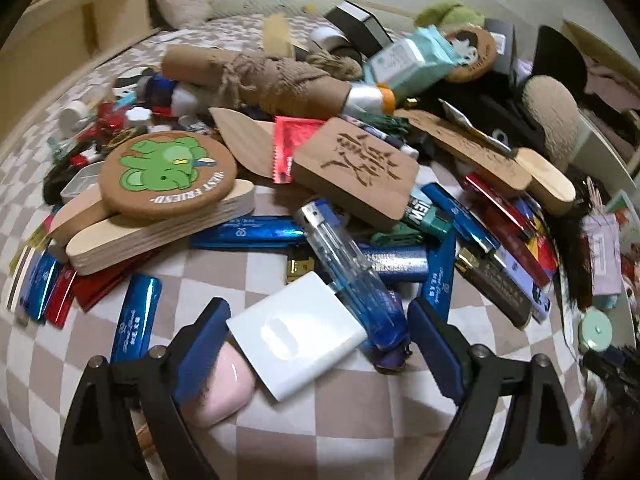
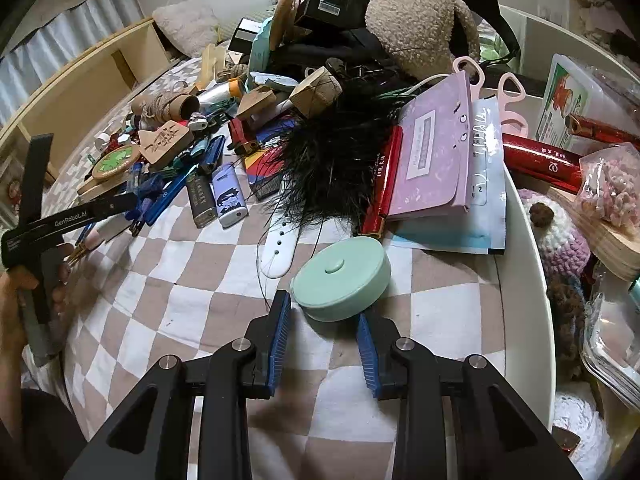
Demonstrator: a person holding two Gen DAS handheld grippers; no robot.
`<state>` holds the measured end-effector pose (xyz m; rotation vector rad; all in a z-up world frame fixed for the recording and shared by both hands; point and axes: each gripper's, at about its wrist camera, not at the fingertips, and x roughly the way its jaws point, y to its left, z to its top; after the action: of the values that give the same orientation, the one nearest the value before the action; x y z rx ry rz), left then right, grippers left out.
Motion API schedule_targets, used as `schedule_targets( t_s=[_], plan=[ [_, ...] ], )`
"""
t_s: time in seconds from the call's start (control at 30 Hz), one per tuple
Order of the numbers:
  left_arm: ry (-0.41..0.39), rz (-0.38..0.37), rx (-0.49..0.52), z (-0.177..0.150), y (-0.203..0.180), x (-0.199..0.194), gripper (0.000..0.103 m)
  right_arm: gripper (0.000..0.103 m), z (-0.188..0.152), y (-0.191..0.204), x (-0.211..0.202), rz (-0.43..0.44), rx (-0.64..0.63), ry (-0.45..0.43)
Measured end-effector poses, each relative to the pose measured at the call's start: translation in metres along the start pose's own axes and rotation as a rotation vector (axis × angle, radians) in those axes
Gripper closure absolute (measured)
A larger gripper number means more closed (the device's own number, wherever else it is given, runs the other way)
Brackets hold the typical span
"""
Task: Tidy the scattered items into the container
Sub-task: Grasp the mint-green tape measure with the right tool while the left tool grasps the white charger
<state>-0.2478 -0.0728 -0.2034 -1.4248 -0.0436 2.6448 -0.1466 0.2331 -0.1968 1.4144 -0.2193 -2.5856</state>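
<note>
A heap of small items lies on a checkered cloth (image 1: 224, 268). My left gripper (image 1: 316, 320) is open, its fingers on either side of a white square charger (image 1: 298, 330) and the end of a clear blue lighter (image 1: 352, 268); a pink case (image 1: 222, 388) lies by the left finger. My right gripper (image 2: 324, 320) is open, just short of a mint round case (image 2: 342, 280), its fingertips near the case's front edge. The white container (image 2: 528, 248) stands to the right with several items inside. The left gripper also shows in the right wrist view (image 2: 104, 216).
Blue and red foil sticks, lighters (image 2: 228, 194), wooden tags (image 1: 354, 172), a green-elephant coaster (image 1: 168, 172), a twine roll (image 1: 256, 76), black feathers (image 2: 332, 164), a lilac pouch (image 2: 434, 156) and a plush (image 2: 416, 28) crowd the cloth. A wooden bed frame (image 1: 80, 28) is at the far left.
</note>
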Motion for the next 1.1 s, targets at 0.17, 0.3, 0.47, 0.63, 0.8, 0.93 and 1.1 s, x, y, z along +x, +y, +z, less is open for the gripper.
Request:
schedule_targets(
  t_s=[0.17, 0.3, 0.47, 0.63, 0.8, 0.93, 1.1],
  plan=[
    [0.028, -0.049, 0.095, -0.01, -0.009, -0.006, 0.014, 0.07, 0.0, -0.003, -0.001, 0.019, 0.014, 0.003],
    [0.052, -0.108, 0.159, -0.024, -0.019, -0.016, 0.014, 0.07, 0.0, -0.004, -0.003, 0.032, 0.02, 0.004],
    [0.048, -0.103, 0.17, -0.035, -0.026, -0.024, 0.014, 0.07, -0.001, -0.005, -0.005, 0.035, 0.022, 0.0],
    [0.028, -0.017, 0.128, -0.026, -0.027, -0.013, 0.017, 0.07, 0.0, -0.004, -0.004, 0.028, 0.014, -0.009],
    [0.047, 0.008, 0.105, -0.024, -0.027, 0.0, 0.031, 0.07, 0.002, 0.001, -0.001, 0.004, -0.015, -0.02],
    [0.036, 0.012, 0.097, -0.025, -0.027, 0.0, 0.035, 0.063, 0.004, 0.005, 0.004, -0.026, -0.042, -0.021],
    [0.024, 0.018, 0.062, -0.027, -0.022, -0.005, 0.042, 0.039, 0.006, 0.009, 0.001, -0.07, -0.075, -0.058]
  ],
)
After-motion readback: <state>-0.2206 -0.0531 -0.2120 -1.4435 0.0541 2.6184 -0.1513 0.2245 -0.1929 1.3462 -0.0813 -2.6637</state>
